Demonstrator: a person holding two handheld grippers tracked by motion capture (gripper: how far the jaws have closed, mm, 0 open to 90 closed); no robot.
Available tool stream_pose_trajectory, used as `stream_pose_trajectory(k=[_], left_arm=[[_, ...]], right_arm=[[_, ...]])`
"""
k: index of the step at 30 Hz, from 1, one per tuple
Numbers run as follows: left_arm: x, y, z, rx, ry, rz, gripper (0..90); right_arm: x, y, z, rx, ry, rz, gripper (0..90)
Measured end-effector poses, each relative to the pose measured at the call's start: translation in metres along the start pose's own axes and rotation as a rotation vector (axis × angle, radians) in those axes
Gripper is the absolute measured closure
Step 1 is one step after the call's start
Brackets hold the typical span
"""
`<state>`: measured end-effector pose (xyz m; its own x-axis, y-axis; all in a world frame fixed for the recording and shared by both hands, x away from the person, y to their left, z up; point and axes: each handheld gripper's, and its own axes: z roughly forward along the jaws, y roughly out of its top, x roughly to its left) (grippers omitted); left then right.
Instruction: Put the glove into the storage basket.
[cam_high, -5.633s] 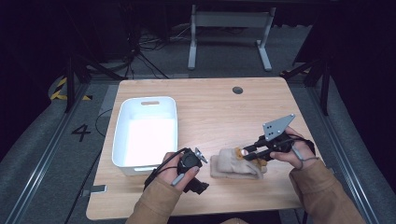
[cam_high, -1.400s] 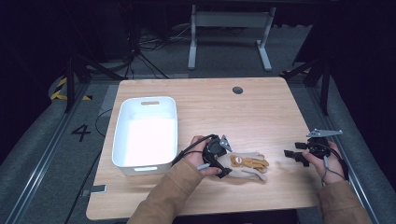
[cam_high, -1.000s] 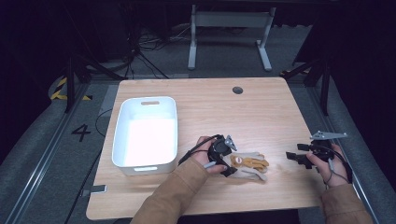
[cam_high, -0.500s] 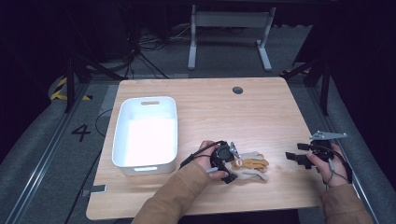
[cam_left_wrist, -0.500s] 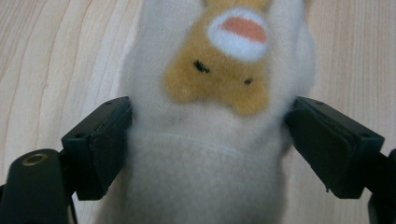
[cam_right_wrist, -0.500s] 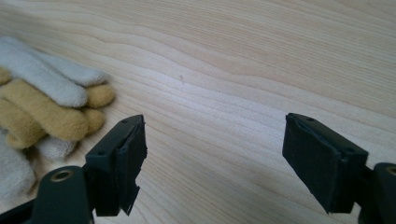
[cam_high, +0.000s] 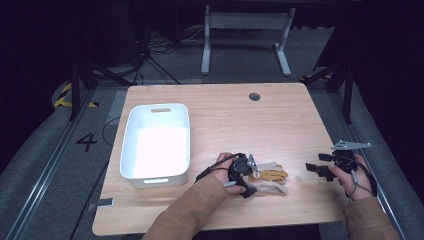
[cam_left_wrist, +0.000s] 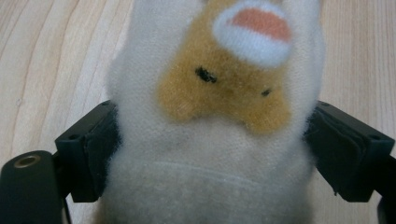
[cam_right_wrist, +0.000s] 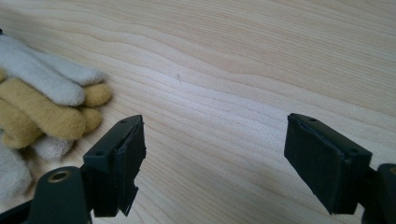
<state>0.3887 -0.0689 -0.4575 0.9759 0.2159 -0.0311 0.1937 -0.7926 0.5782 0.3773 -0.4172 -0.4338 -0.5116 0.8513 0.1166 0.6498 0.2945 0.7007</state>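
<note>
Plush glove (cam_high: 267, 177) between left gripper (cam_high: 246, 175) fingers

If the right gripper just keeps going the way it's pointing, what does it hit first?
Probably the plush gloves. The right gripper, jaws open, points left across bare table toward them. In its own view they sit off to the left, so it might only graze their fingertips.

My surface (cam_high: 280, 120) is light wood with a dark round grommet (cam_high: 254, 96) near its far edge. White bin (cam_high: 156, 142) sits on my left side. Cream and tan fuzzy gloves (cam_high: 268, 177) lie near the front edge, right of the bin.
</note>
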Motion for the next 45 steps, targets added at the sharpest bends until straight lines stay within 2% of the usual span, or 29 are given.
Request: stream_pose_trajectory(k=[2,5,9,11,17,19,21,23,25,27,33,36,41,45], left_arm=[[-0.002,0.001,0.003,0.003,0.019,0.013,9.7],[-0.004,0.003,0.008,-0.004,0.023,0.01,3.5],[-0.004,0.003,0.009,-0.009,0.026,0.003,0.4],[-0.004,0.003,0.01,-0.012,0.028,0.007,0.1],[-0.005,0.003,0.009,-0.014,0.043,-0.017,1.3],[-0.005,0.004,0.007,-0.028,0.043,-0.022,7.6],[-0.006,0.006,0.005,-0.02,0.056,-0.047,17.2],[-0.007,0.008,0.003,-0.013,0.063,-0.051,23.8],[-0.008,0.009,0.0,-0.002,0.068,-0.067,35.6],[-0.008,0.009,-0.001,-0.002,0.079,-0.066,43.0],[-0.008,0.009,-0.004,0.01,0.092,-0.1,61.5],[-0.01,0.009,-0.005,0.018,0.103,-0.107,67.0],[-0.009,0.009,-0.005,0.017,0.102,-0.106,70.0],[-0.008,0.008,-0.005,0.009,0.097,-0.133,71.1]], right_arm=[[0.0,0.0,0.001,0.004,-0.003,-0.001,21.2],[0.0,-0.001,0.001,0.007,-0.002,-0.002,21.2],[0.0,-0.001,0.001,0.004,-0.004,0.0,21.3],[0.0,-0.001,0.001,0.004,-0.005,0.0,21.4],[0.0,-0.001,0.002,0.003,-0.014,-0.01,21.5],[0.0,-0.001,0.002,0.0,-0.017,-0.015,22.1],[0.001,-0.001,0.002,-0.005,-0.02,-0.017,23.3],[0.002,0.0,0.001,-0.007,-0.019,-0.016,23.5],[0.002,0.0,0.001,-0.01,-0.02,-0.021,23.7],[0.003,0.0,0.001,-0.009,-0.022,-0.022,23.8],[0.003,0.0,0.001,-0.007,-0.02,-0.025,23.9],[0.003,0.0,0.001,-0.006,-0.019,-0.025,23.9],[0.002,0.0,0.002,-0.008,-0.022,-0.029,24.0],[0.002,0.0,0.002,-0.007,-0.022,-0.024,24.2]])
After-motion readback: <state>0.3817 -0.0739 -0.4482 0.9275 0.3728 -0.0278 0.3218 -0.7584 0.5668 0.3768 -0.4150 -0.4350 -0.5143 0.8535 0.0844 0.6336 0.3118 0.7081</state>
